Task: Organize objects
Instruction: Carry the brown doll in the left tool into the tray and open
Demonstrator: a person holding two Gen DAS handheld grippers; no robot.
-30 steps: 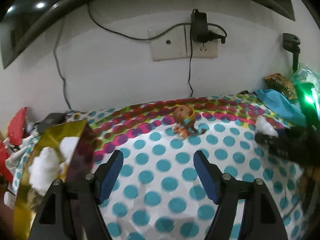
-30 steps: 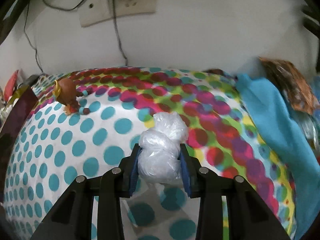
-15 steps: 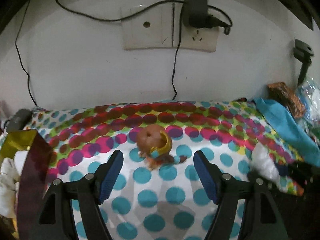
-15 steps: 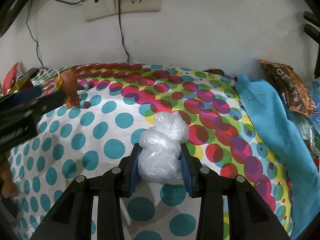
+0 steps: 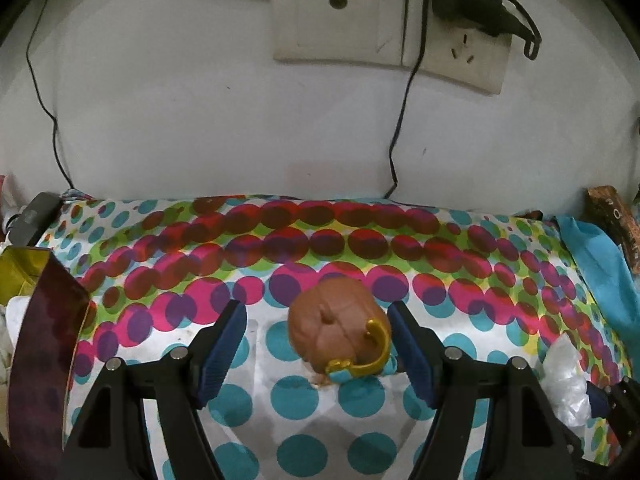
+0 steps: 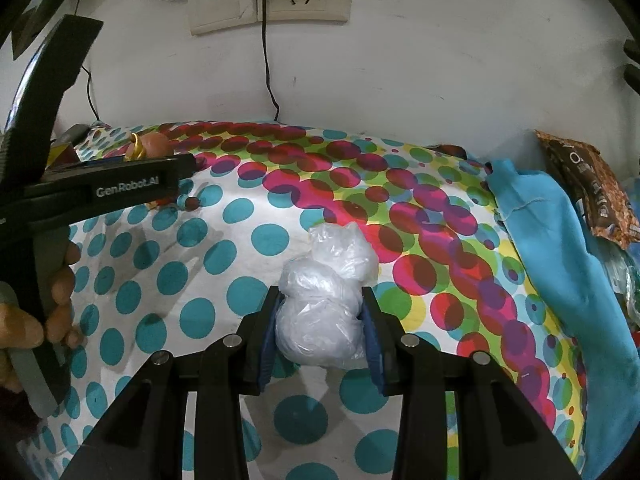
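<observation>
While the blue pads of the left gripper [image 5: 314, 344] are kept wide apart, a small brown toy figure [image 5: 338, 338] with a gold band is framed between them; it sits closer to the right pad, and contact cannot be told. This wide setting is judged to be a preparation for closing on the toy, so that it can be lifted and sorted. The right gripper [image 6: 322, 334] is closed narrowly on a crumpled clear plastic bag [image 6: 326, 300], which bulges above the pads; the soft bag is judged to be held firmly because it would slip from a loose grip.

Both things are carried by a table under a dotted cloth [image 6: 224, 280]. The toy stands toward the far edge, near the wall, and the bag is held over the middle of the cloth.

At the left edge a gold and dark red box [image 5: 44, 320] with white things inside is seen, probably the place for collected objects. At the right edge a blue cloth [image 6: 548, 240] and a brown snack packet [image 6: 588, 188] are lying. Cables [image 5: 400, 120] hang from the wall socket [image 5: 384, 32] behind the toy, but nothing is seen between the pads and the toy.
</observation>
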